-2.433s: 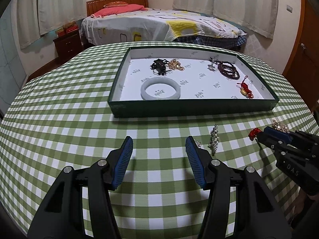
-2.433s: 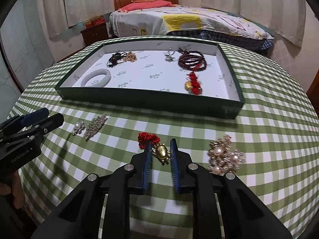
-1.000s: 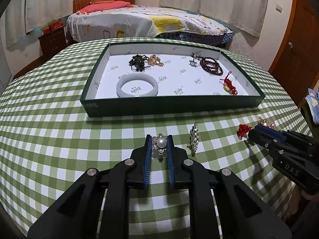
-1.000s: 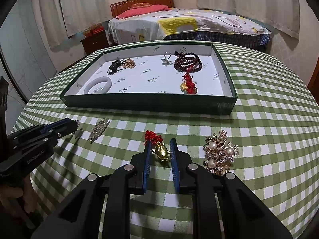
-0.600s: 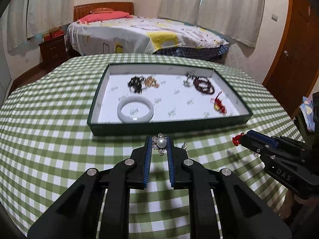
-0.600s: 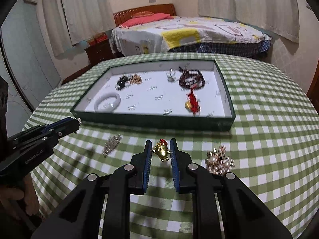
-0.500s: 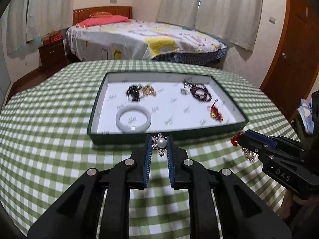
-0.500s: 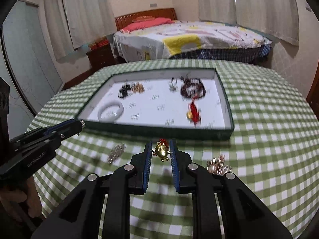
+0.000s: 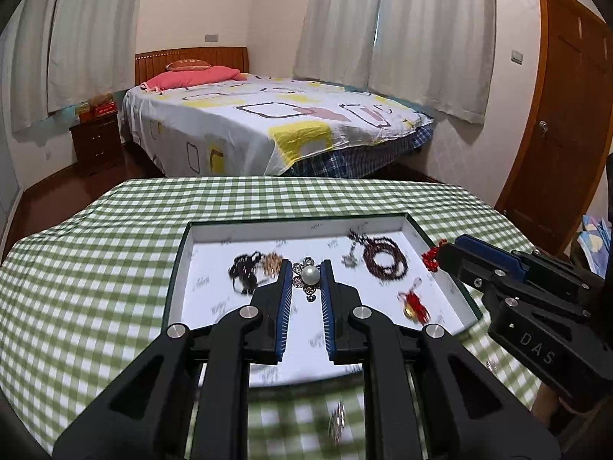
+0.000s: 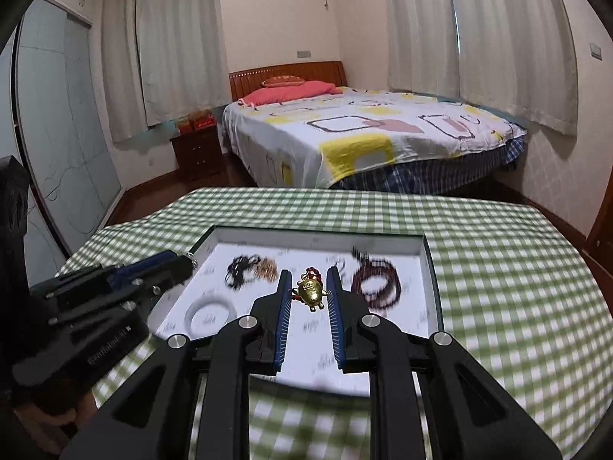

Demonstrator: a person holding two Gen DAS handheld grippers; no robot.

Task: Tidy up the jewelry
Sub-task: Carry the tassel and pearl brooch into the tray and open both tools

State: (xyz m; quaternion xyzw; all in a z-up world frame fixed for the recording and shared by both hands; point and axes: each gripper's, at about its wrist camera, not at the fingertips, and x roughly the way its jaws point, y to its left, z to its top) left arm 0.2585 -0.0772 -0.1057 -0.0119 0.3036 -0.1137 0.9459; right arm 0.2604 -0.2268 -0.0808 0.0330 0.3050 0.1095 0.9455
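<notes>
My left gripper (image 9: 305, 276) is shut on a pearl brooch (image 9: 308, 276) and holds it in the air over the green tray (image 9: 177, 264). My right gripper (image 10: 309, 289) is shut on a gold charm with red cord (image 10: 311, 292), also raised over the tray (image 10: 430, 264). It shows at the right in the left wrist view (image 9: 448, 253). The tray holds a dark bead bracelet (image 9: 385, 258), a red and gold charm (image 9: 413, 303), a black and gold cluster (image 9: 253, 268) and a white bangle (image 10: 208, 314).
A silver brooch (image 9: 337, 419) lies blurred on the green checked tablecloth (image 9: 95, 268) in front of the tray. Beyond the table stand a bed (image 9: 268, 122), a nightstand (image 9: 97, 142) and a wooden door (image 9: 559, 122).
Both grippers have risen and moved forward from the near table edge to above the tray, each carrying its piece. The view has tilted up toward the room.
</notes>
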